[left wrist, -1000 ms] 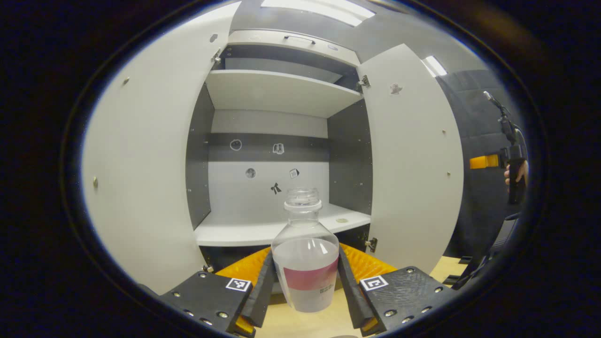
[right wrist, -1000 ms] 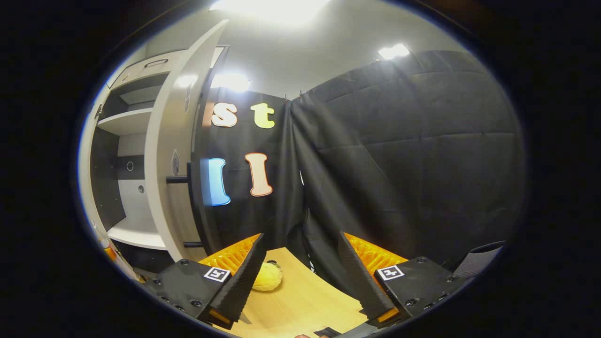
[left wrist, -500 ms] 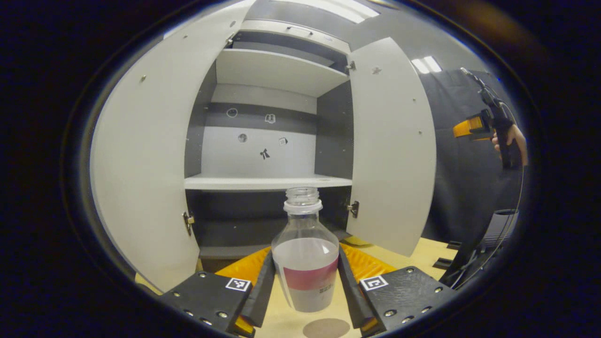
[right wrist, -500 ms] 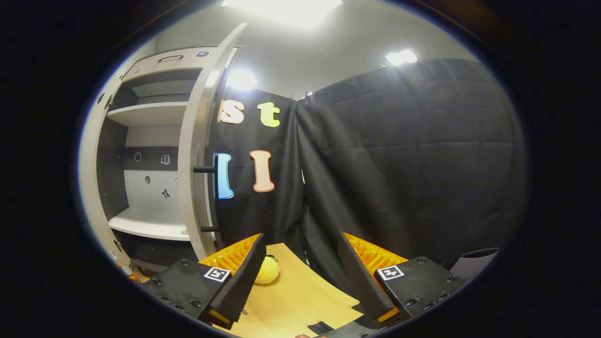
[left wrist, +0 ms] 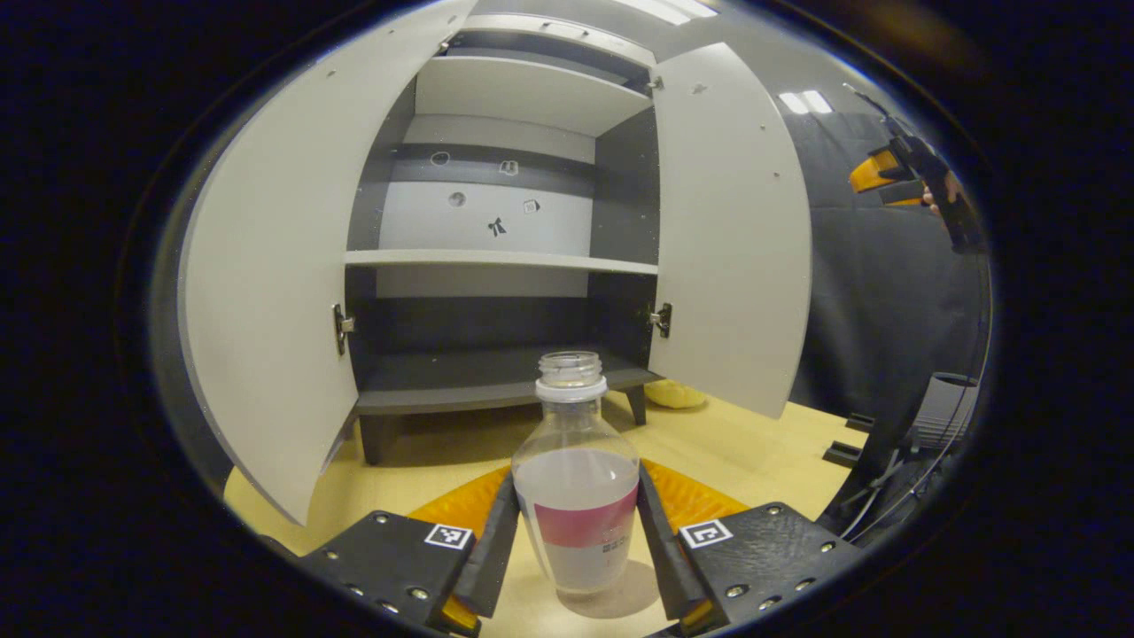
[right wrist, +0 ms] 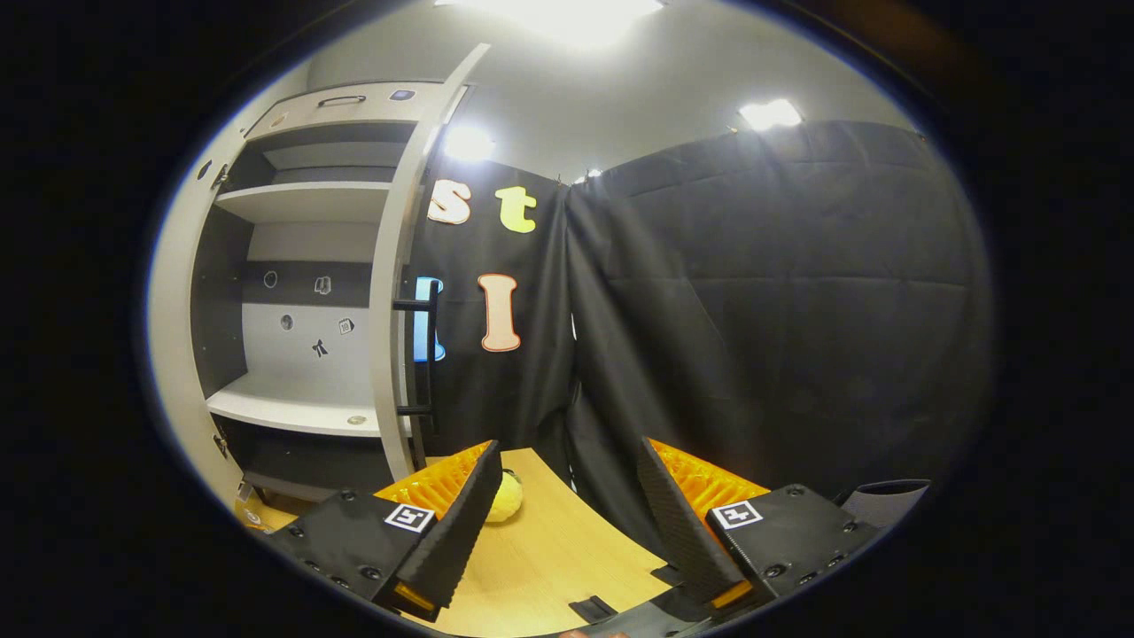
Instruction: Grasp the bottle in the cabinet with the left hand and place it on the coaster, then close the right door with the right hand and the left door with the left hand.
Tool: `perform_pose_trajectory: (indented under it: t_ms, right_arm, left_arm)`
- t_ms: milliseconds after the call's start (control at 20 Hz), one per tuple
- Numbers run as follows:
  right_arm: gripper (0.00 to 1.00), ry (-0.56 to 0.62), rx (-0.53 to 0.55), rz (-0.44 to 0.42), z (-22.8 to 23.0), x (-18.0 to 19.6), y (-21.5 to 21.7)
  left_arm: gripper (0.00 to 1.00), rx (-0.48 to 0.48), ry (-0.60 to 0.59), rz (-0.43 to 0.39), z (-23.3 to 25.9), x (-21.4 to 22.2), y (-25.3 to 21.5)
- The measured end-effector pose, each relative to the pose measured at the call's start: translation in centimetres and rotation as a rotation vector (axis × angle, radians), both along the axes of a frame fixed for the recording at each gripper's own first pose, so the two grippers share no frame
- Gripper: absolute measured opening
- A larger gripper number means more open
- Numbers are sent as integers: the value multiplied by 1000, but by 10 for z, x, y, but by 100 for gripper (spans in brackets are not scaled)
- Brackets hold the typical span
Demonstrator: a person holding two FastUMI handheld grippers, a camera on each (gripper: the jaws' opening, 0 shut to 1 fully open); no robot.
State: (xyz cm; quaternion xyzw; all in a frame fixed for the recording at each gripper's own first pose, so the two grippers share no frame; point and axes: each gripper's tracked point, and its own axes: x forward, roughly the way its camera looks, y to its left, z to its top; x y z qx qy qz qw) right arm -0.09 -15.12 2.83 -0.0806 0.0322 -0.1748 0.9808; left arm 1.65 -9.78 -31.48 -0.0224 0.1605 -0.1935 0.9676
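Left gripper view: the left gripper [left wrist: 576,540] is clamped on one bottle [left wrist: 577,496], a finger pressed to each side. It is clear plastic, uncapped, part full of clear liquid, upright over the table [left wrist: 735,443]. One band label wraps it; its small print is too fine to read. A round grey patch under its base may be the coaster or a shadow; I cannot tell which.

One cabinet [left wrist: 496,266] stands at the table's far edge with two doors, the left door [left wrist: 275,266] and the right door [left wrist: 731,230], both swung open. Three shelves and five small stickers show inside. One yellow lump [left wrist: 673,394] lies at the right door's foot.

At upper right the other gripper is held up by a hand [left wrist: 941,190].

Right gripper view: the right gripper [right wrist: 567,523] hangs open, fingers well apart, holding nothing, above the table's near-right corner. One black handle [right wrist: 425,354] shows on the right door.
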Motion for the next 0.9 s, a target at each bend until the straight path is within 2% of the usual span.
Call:
perform_pose_trajectory:
  t_ms: [450,500,750,800,850,900]
  right_arm:
    - [98,93,61,-30,-21,-16,-2]
    - [93,91,72,-37,-22,-18,-3]
    - [98,114,87,-43,-29,-19,0]
    - [93,114,104,-46,-31,-17,0]
    - [93,115,116,-48,-33,-17,-1]
    - [98,119,119,-51,-37,-17,-1]
  left_arm:
    - [70,5,-26,-46,-33,-13,-25]
    - [70,7,-31,-45,-35,-15,-26]
    - [71,6,-33,-38,-39,-26,-30]
    - [71,11,-37,-43,-38,-29,-30]
    - [71,20,-37,-46,-38,-29,-30]
    - [71,25,-36,-50,-39,-30,-30]
